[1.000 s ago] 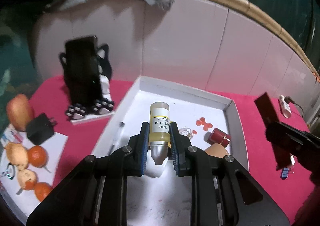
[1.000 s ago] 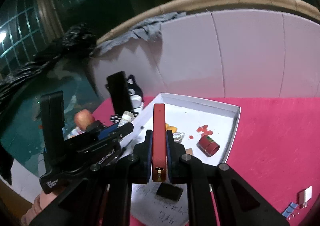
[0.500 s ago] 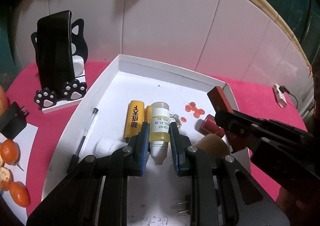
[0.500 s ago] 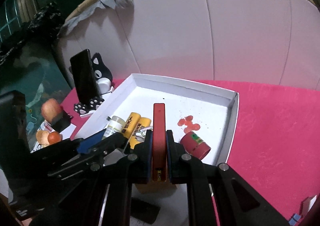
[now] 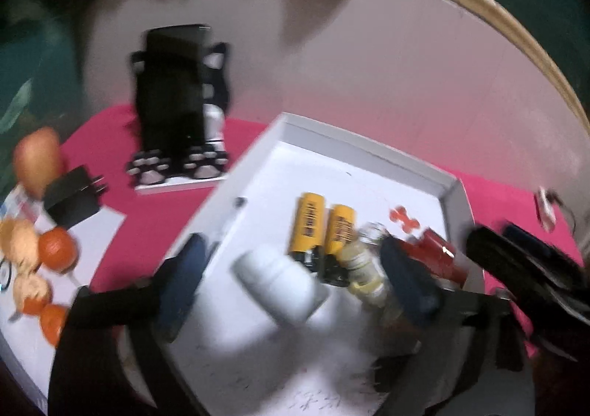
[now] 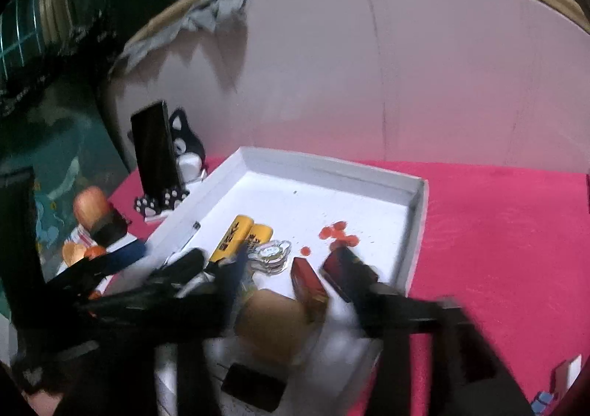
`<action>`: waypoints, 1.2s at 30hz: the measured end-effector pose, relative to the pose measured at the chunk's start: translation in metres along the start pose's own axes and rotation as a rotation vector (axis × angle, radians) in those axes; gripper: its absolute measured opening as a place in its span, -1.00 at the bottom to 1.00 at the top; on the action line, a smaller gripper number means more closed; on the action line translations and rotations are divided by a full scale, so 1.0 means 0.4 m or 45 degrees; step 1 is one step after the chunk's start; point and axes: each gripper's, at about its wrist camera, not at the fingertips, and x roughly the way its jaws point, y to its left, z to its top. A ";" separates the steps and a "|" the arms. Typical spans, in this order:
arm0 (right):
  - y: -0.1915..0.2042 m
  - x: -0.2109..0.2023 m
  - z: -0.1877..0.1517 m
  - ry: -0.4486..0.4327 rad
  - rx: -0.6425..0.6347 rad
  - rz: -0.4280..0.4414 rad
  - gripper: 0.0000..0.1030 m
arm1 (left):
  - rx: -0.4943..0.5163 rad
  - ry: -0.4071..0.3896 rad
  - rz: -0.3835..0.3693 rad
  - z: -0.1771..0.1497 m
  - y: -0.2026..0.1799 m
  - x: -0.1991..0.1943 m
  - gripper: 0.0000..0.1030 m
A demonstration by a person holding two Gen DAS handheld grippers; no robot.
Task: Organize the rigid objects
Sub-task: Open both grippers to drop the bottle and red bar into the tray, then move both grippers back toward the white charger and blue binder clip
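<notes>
A white tray (image 5: 354,143) on the pink table holds two yellow batteries (image 5: 309,228), a white bottle (image 5: 284,283), a pen and red chips. My left gripper (image 5: 295,279) is open over it; the yellow dropper bottle (image 5: 363,268) lies by its right finger. My right gripper (image 6: 291,276) is open; the red flat bar (image 6: 308,285) lies in the tray (image 6: 413,231) between its fingers, beside a brown egg-like object (image 6: 273,324) and a red cylinder (image 6: 341,268). Both views are blurred.
A black phone on a cat-shaped stand (image 5: 177,102) stands left of the tray. A black charger (image 5: 73,195), an apple (image 5: 37,161) and oranges (image 5: 55,250) lie far left. A white curved wall closes the back. Blue clips (image 6: 545,401) lie at the right.
Both grippers have opened. The dropper bottle left my left gripper and the red bar left my right gripper; both now lie in the tray.
</notes>
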 end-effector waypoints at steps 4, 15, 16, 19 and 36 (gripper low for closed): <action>-0.001 -0.039 -0.012 -0.053 -0.003 -0.027 1.00 | -0.056 -0.077 0.011 -0.008 0.033 -0.071 0.99; -0.036 -0.141 -0.039 -0.153 -0.001 -0.073 1.00 | 0.016 -0.213 -0.100 -0.009 -0.057 -0.199 0.99; -0.053 -0.155 -0.041 -0.163 0.009 -0.084 1.00 | 0.034 -0.211 -0.125 -0.012 -0.076 -0.203 0.99; -0.120 -0.200 -0.050 -0.189 0.052 -0.134 1.00 | 0.098 -0.198 -0.163 -0.025 -0.132 -0.207 1.00; -0.549 -0.428 -0.192 -0.235 0.466 -0.424 1.00 | 0.592 0.083 -0.386 -0.205 -0.538 -0.131 1.00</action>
